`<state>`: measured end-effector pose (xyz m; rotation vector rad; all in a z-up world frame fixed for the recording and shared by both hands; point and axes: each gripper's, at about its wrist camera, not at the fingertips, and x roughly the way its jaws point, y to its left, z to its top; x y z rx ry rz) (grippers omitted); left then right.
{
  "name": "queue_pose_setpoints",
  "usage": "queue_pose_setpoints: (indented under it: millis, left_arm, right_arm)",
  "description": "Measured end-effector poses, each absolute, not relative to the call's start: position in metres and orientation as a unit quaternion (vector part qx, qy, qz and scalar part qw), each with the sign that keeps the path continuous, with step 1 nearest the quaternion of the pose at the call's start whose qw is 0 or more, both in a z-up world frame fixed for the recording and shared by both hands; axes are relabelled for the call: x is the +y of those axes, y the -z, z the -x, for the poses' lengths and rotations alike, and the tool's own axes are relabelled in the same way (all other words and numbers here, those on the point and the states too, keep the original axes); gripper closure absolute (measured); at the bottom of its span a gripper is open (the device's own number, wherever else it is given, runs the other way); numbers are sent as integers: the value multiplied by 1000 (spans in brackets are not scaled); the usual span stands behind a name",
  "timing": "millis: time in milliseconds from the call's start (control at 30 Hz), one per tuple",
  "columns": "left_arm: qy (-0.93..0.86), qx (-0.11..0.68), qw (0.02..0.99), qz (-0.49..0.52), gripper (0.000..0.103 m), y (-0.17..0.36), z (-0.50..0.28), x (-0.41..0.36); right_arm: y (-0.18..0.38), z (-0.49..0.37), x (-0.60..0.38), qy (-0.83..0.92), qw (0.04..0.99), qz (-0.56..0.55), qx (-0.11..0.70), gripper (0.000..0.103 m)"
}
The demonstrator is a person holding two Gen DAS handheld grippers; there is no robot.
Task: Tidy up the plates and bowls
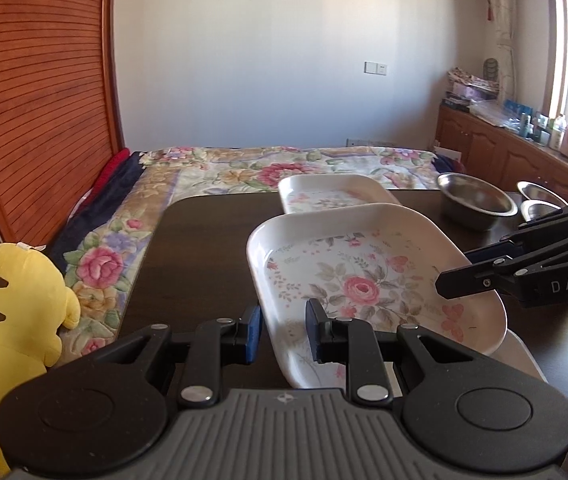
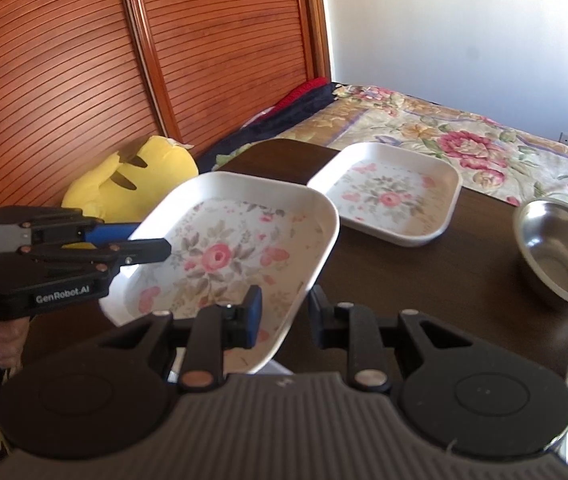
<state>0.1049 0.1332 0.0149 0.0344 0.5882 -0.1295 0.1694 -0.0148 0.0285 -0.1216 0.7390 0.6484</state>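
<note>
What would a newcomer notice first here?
The near floral plate held tilted above the dark table, both grippers' jaws straddling its rim. Behind it, a second floral plate lies flat, a steel bowl to its right. A yellow plush toy sits left, on the bed.
</note>
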Motion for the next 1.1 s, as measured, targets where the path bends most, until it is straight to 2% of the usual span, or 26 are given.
queue_pose_setpoints:
  millis: [433,1100]
  left_arm:
    - [88,292,952,-37,79,-17,-65,96]
    - [95,304,947,-34,79,-5,-32,82]
  right_arm:
    - [-26,-132,-46,-291,888,64,350,76]
    - [-18,-86,-63,-297,888,61,346,76]
